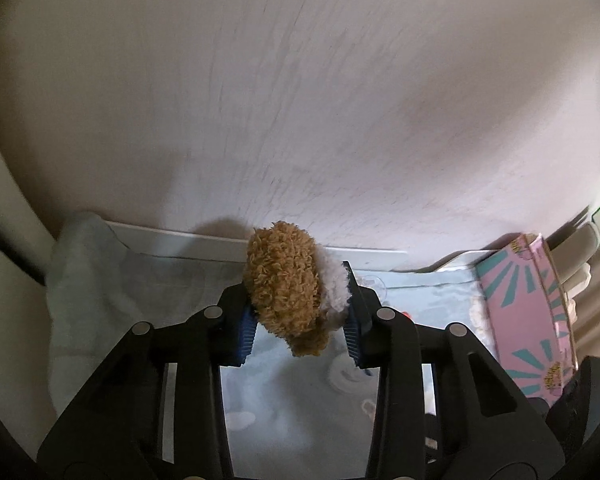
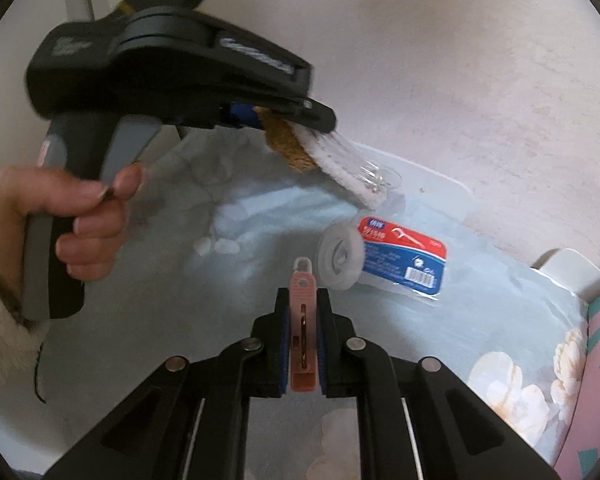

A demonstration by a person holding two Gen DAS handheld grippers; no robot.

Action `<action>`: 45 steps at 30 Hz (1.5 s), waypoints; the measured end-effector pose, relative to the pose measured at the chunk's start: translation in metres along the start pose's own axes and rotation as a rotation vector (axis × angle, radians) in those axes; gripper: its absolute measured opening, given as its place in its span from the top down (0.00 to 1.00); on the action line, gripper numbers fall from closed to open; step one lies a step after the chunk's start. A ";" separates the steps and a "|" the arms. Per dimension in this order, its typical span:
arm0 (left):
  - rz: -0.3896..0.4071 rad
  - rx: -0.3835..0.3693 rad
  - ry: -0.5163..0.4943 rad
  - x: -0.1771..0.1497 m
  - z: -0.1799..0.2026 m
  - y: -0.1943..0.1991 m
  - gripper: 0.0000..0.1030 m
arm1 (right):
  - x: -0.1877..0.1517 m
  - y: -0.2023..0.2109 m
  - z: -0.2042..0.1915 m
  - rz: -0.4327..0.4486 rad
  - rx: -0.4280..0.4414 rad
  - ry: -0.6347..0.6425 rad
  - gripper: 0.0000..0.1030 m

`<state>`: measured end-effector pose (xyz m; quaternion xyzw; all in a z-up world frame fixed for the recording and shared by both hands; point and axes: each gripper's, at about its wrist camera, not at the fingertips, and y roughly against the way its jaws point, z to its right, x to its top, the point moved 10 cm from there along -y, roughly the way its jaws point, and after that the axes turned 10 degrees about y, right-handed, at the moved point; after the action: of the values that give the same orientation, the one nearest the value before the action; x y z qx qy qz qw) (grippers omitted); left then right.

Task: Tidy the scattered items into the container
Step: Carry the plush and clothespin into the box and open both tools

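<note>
My left gripper (image 1: pixel 300 320) is shut on a fluffy brown and white plush pad (image 1: pixel 290 284) and holds it above the light blue cloth. It also shows in the right wrist view (image 2: pixel 296 148), raised at the upper left, with the pad's white side (image 2: pixel 340 168) hanging from it. My right gripper (image 2: pixel 302 344) is shut on a pink clip-like item (image 2: pixel 302 304). A clear tub of floss picks with a red and blue label (image 2: pixel 384 260) lies on the cloth just beyond it. A pink box with teal rays (image 1: pixel 528 312) stands at the right.
A pale wall (image 1: pixel 300 100) rises close behind the surface. A white ledge (image 1: pixel 188 240) runs along the back. The blue cloth has a flower print (image 2: pixel 500 380) at the right. A person's hand (image 2: pixel 72 216) grips the left gripper's handle.
</note>
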<state>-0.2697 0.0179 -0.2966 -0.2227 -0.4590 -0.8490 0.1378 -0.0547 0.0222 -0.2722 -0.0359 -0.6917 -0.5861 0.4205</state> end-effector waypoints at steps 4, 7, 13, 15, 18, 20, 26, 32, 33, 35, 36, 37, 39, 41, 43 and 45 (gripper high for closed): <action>0.034 -0.012 0.011 0.008 0.012 0.027 0.69 | 0.003 0.016 0.006 0.019 -0.012 -0.006 0.90; 0.058 -0.024 0.007 0.011 0.028 0.049 0.69 | 0.001 0.042 0.017 0.039 -0.026 -0.010 0.90; 0.091 0.000 -0.067 0.005 0.071 0.093 0.69 | 0.001 0.088 0.033 0.061 -0.060 -0.043 0.90; 0.099 -0.001 -0.092 0.006 0.078 0.115 0.69 | 0.003 0.101 0.042 0.073 -0.075 -0.073 0.90; 0.105 -0.017 -0.125 -0.001 0.108 0.129 0.69 | 0.002 0.141 0.066 0.090 -0.103 -0.121 0.90; 0.108 -0.035 -0.144 -0.005 0.131 0.136 0.69 | -0.001 0.160 0.080 0.099 -0.124 -0.146 0.90; 0.080 -0.099 -0.194 -0.022 0.202 0.133 0.69 | -0.026 0.234 0.133 0.128 -0.222 -0.200 0.90; 0.005 -0.159 -0.272 -0.055 0.281 0.102 0.69 | -0.074 0.270 0.178 0.112 -0.301 -0.273 0.90; -0.013 -0.168 -0.283 -0.063 0.295 0.094 0.69 | -0.085 0.273 0.185 0.099 -0.312 -0.285 0.90; -0.044 -0.187 -0.302 -0.082 0.318 0.076 0.69 | -0.107 0.283 0.201 0.074 -0.319 -0.312 0.90; -0.057 -0.190 -0.313 -0.091 0.328 0.066 0.69 | -0.118 0.282 0.205 0.063 -0.318 -0.324 0.90; -0.070 -0.185 -0.327 -0.099 0.338 0.054 0.69 | -0.126 0.280 0.208 0.052 -0.316 -0.333 0.90; -0.095 -0.172 -0.347 -0.113 0.353 0.033 0.68 | -0.148 0.280 0.218 0.024 -0.312 -0.352 0.90; -0.128 -0.164 -0.352 -0.128 0.361 0.016 0.69 | -0.164 0.278 0.225 0.001 -0.295 -0.370 0.90; -0.147 -0.158 -0.354 -0.139 0.373 0.001 0.69 | -0.176 0.276 0.229 -0.012 -0.284 -0.378 0.90; -0.159 -0.175 -0.364 -0.148 0.384 -0.007 0.63 | -0.183 0.275 0.230 -0.017 -0.262 -0.379 0.90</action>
<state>-0.0484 0.3489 -0.1919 -0.3467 -0.4171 -0.8394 -0.0347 0.0878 0.3824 -0.1627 -0.1938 -0.6764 -0.6573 0.2700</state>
